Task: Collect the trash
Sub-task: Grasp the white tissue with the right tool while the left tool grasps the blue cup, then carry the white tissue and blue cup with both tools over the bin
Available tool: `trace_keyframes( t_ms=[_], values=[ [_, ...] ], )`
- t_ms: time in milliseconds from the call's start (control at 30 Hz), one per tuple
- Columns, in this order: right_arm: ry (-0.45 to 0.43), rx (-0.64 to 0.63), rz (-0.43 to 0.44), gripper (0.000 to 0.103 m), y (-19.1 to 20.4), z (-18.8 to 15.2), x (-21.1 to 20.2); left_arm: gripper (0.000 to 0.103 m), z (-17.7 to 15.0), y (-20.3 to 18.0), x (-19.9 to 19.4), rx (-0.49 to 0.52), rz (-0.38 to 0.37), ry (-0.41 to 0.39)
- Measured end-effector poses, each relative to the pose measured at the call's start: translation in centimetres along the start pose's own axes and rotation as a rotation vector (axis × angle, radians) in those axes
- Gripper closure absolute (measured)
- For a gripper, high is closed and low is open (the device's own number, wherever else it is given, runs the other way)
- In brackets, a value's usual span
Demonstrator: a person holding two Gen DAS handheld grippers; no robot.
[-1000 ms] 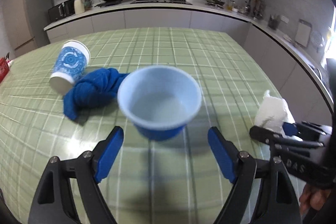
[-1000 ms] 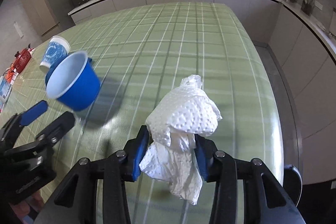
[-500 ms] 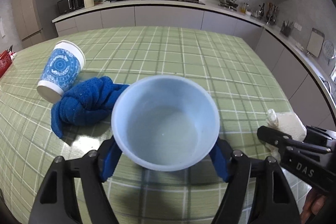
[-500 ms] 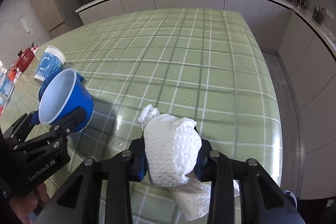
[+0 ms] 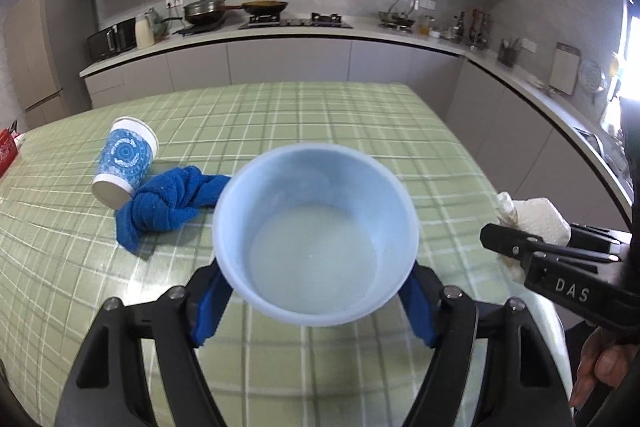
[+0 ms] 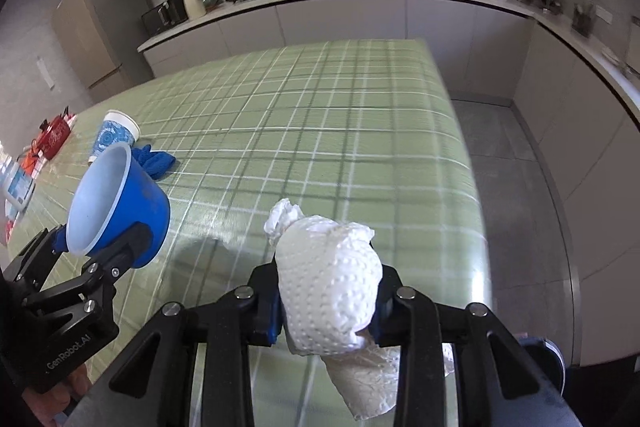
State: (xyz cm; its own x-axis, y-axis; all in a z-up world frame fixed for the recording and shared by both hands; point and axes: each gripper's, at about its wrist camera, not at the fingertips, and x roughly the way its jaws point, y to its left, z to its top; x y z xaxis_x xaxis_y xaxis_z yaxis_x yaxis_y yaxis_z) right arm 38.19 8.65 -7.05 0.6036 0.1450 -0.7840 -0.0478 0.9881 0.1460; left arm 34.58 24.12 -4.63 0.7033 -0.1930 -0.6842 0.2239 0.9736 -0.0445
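Observation:
My left gripper (image 5: pixel 316 295) is shut on a blue plastic bowl (image 5: pixel 316 227) and holds it, empty, above the green checked table (image 5: pixel 280 115). The bowl also shows in the right wrist view (image 6: pixel 116 203), tilted. My right gripper (image 6: pixel 328 299) is shut on a crumpled white paper towel (image 6: pixel 332 287), lifted above the table near its right edge. The towel also shows in the left wrist view (image 5: pixel 536 219). A blue patterned paper cup (image 5: pixel 124 163) lies on its side at the left, next to a bunched blue cloth (image 5: pixel 168 203).
The table's right edge (image 6: pixel 472 187) drops to a grey floor. A red object (image 6: pixel 56 135) and a white container (image 6: pixel 16 183) sit at the table's far left. Kitchen counters (image 5: pixel 280 39) with pans run behind.
My left gripper has closed on the blue bowl and lifted it from the table. My right gripper has risen with the paper towel, and both views now look more level.

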Motion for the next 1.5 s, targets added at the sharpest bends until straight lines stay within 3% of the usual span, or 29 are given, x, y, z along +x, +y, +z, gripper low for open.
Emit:
trace_keyframes(
  t_ms=[500,833,1167,1500],
  values=[
    [-0.075,0.087,-0.099,0.069,0.7,-8.0,-10.1,0.028,-3.0,-1.2,-6.3,0.066,-0.105,-0.047],
    [-0.114,0.131,-0.148,0.069,-3.3,-11.1,-15.1,0.028,-4.1,-6.2,-7.6,0.121,-0.159,-0.055],
    [-0.128,0.117,-0.129,0.069,-11.3,-12.7,-17.3,0.028,-5.6,-14.8,-7.6,0.132,-0.139,-0.060],
    [-0.056,0.091,-0.132,0.069,-25.8,-15.1,-17.8,0.028,-7.7,-26.0,-4.4,0.098,-0.146,0.007]
  ],
)
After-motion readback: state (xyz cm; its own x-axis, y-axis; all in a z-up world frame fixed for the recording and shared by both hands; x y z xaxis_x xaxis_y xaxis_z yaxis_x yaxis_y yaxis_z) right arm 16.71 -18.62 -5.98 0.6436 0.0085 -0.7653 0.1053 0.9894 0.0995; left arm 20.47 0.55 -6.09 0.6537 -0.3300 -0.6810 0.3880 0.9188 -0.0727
